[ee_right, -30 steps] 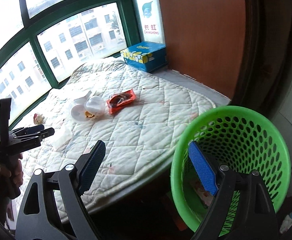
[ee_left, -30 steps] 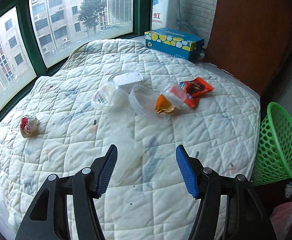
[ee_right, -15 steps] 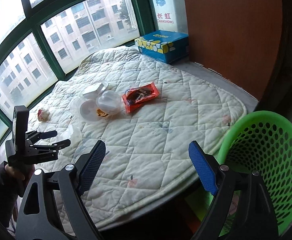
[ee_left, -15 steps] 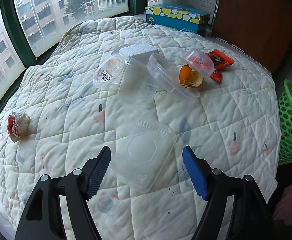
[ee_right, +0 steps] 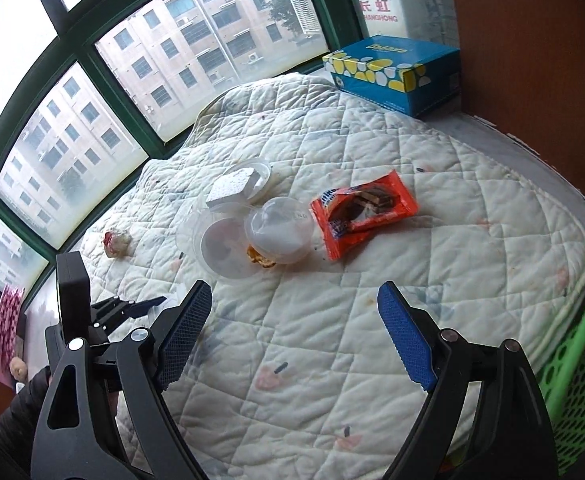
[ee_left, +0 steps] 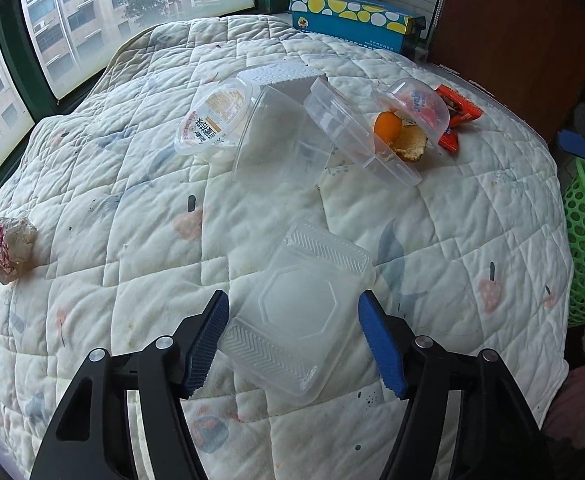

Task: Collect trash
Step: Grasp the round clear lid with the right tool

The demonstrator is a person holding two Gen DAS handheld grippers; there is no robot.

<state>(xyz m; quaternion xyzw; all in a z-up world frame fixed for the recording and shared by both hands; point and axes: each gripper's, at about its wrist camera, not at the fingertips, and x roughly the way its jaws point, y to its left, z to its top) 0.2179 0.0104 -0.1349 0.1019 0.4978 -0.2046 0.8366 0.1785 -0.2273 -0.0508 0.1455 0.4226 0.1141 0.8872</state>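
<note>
Since a second ago, left gripper (ee_left: 294, 332) advanced over the bed (ee_left: 472, 216); jaws apart, straddling the clear clamshell box (ee_left: 298, 314) for a squeeze. Right gripper (ee_right: 294, 334) swung from green basket (ee_right: 580, 380), jaws apart, empty.

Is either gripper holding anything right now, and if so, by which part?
Nothing is held. The left gripper is open, its jaws on either side of the clear plastic box lying on the quilt, not closed on it. The right gripper is open and empty.
</note>
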